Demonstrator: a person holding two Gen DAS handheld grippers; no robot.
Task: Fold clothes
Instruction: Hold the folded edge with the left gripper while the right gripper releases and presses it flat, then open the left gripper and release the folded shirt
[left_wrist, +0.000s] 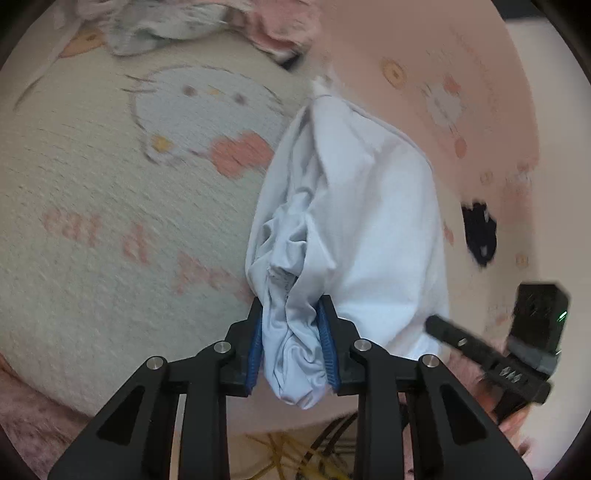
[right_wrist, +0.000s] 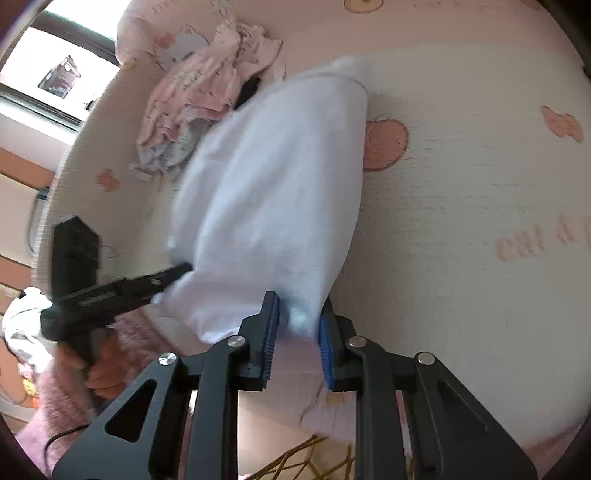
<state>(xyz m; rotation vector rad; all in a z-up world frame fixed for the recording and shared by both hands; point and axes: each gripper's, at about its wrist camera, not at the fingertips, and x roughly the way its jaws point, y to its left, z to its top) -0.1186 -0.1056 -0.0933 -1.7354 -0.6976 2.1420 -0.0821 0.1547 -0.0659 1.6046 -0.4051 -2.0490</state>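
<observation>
while both jaws pinch it, the white garment (left_wrist: 369, 206) hangs bunched.

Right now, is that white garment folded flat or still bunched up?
Bunched, not neatly folded. The white garment is gathered into wrinkles between the left gripper pads, and the right gripper holds another edge above the bedspread.

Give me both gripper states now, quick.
Left gripper: closed on a bunched end of the white garment.
Right gripper: closed on the same white garment's other end.

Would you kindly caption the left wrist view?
Left tool pinches a bunched white garment above the cartoon-print blanket.
</observation>
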